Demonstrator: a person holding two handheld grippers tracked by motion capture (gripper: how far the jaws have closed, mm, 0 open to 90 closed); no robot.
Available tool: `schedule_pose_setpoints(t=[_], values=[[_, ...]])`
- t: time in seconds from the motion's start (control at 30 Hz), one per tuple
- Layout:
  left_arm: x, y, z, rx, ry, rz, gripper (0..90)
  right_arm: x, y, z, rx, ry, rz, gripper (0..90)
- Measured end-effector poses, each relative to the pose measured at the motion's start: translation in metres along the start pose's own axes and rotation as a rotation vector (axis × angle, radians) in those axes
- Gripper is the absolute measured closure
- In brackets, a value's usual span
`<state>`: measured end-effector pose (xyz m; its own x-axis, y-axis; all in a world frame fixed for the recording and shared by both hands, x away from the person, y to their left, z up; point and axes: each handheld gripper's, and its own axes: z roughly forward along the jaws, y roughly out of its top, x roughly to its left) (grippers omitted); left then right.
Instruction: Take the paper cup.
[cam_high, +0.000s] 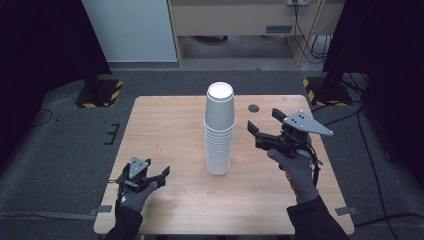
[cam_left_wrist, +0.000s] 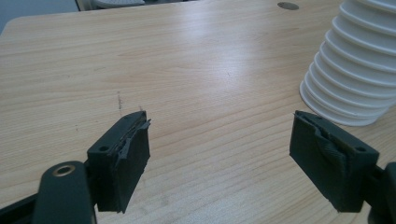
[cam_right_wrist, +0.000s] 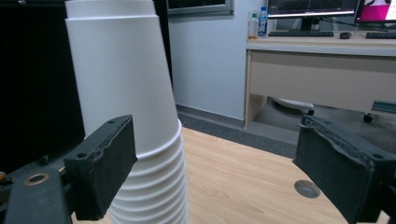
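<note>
Tall stack of white paper cups, nested upside down, stands upright at centre frame in the high view, on the light wooden table. Topmost cup shows its full tapered wall; below it only a ladder of rolled rims shows. In the left gripper view the rims sit at the upper right; in the right gripper view the stack fills the left half.

Right gripper: raised off the table, right of centre frame in the high view, level with the upper part of the stack, near it but apart. Jaws spread wide, nothing between them. Right gripper view has the stack just behind the left-hand jaw pad, not in the gap.

Left gripper: low at lower left of the high view, just above or on the table, well apart from the stack. Jaws also released and empty; bare wood between them.

Handling, my judgement: paper cups are light, thin-walled, easily crushed; 1 firm squeeze will dent a wall. Nested cups may cling, so lifting 1 can drag others or tip the tall column. Best hold: the smooth exposed wall of the top cup, above the rims, with light pressure; the other gripper could steady the lower rims.
</note>
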<state>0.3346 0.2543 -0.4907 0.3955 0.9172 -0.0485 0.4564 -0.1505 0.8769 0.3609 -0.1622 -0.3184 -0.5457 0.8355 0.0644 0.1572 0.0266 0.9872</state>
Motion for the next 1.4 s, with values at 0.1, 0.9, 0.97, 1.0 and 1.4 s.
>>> schedule_pose_setpoints(t=[0.1,0.9,0.97,1.0,1.4], values=[[0.0,0.0,0.0,0.0,0.0,-0.003,18.8,0.008,0.004,0.007,-0.002,0.022,-0.005,12.3],[0.001,0.0,0.0,-0.005,0.001,-0.001,18.7,0.039,0.019,0.04,-0.009,0.097,-0.011,11.3],[0.001,0.0,0.0,-0.005,0.001,-0.001,18.7,0.041,0.02,0.045,-0.002,0.098,-0.016,11.1],[0.001,0.0,0.0,-0.005,0.001,-0.001,18.7,0.041,0.02,0.046,-0.002,0.099,-0.015,11.0],[0.001,0.0,0.0,-0.006,0.001,-0.001,18.7,0.048,0.017,0.067,0.017,0.099,-0.037,10.3]])
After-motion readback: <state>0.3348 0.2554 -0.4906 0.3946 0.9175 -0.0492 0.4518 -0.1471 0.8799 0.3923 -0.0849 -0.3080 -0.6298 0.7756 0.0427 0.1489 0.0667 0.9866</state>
